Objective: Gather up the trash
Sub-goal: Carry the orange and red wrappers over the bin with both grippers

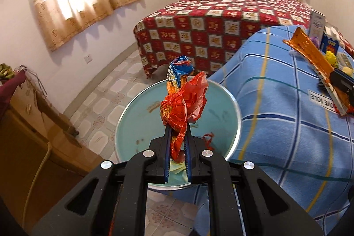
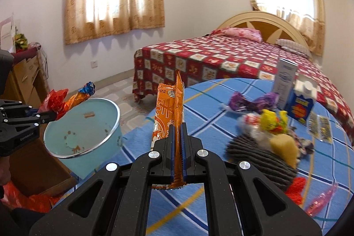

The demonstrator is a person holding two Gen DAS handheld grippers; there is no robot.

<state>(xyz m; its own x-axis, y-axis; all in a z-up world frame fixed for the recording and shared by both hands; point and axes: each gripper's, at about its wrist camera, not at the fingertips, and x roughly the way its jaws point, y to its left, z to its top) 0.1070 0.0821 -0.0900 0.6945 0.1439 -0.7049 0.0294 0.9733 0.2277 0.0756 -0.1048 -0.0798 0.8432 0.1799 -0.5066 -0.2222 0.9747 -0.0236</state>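
Over the light blue metal-rimmed bin (image 1: 221, 107), my left gripper (image 1: 178, 125) is clamped tight on a crumpled red and orange foil wrapper with a blue twisted tip (image 1: 183, 101), jaws pinched narrow around its lower end. I'm holding it right above the bin's mouth, so a release should, I reckon, drop it straight in. From the right wrist view, the bin (image 2: 115, 116) sits just beside the round table draped in a blue plaid cloth (image 2: 221, 103), tilted toward me, with only a few scraps at its bottom.

My right gripper (image 2: 177, 125) is closed on a long orange snack wrapper (image 2: 168, 103), gripped along its seam so it stands upright between the fingers, clear of the table. That one looks next in line.

Plenty left, I judge: purple crumpled wrappers (image 2: 250, 101), yellow ones (image 2: 272, 121) and a pink plastic piece (image 2: 320, 200) lie on the cloth near the white and blue cartons (image 2: 298, 101).
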